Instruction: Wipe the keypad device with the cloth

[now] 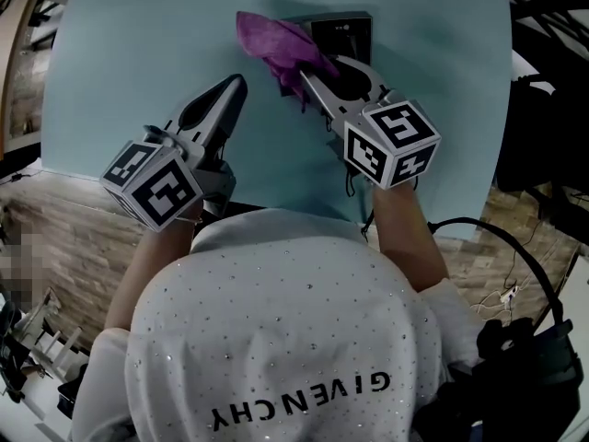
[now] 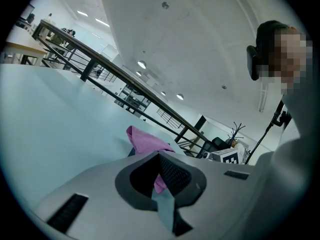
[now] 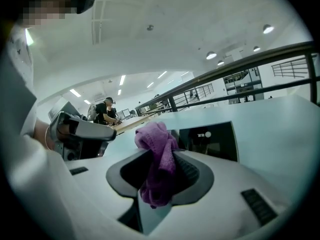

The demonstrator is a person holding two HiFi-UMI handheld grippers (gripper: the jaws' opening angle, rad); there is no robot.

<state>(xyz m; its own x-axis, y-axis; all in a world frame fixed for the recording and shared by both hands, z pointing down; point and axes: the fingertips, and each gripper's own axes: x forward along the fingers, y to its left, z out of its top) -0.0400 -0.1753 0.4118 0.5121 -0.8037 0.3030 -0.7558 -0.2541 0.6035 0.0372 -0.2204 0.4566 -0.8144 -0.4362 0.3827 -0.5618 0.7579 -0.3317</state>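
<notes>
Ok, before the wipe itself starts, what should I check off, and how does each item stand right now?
1. Cloth clamped in the right gripper: ok.
2. Keypad device in view just beyond the cloth: ok.
3. Cloth touching the device: cannot tell.
4. Left gripper away from the device, jaws together and empty: ok.
5. Device steadied by anything: not ok, it lies free on the table.
</notes>
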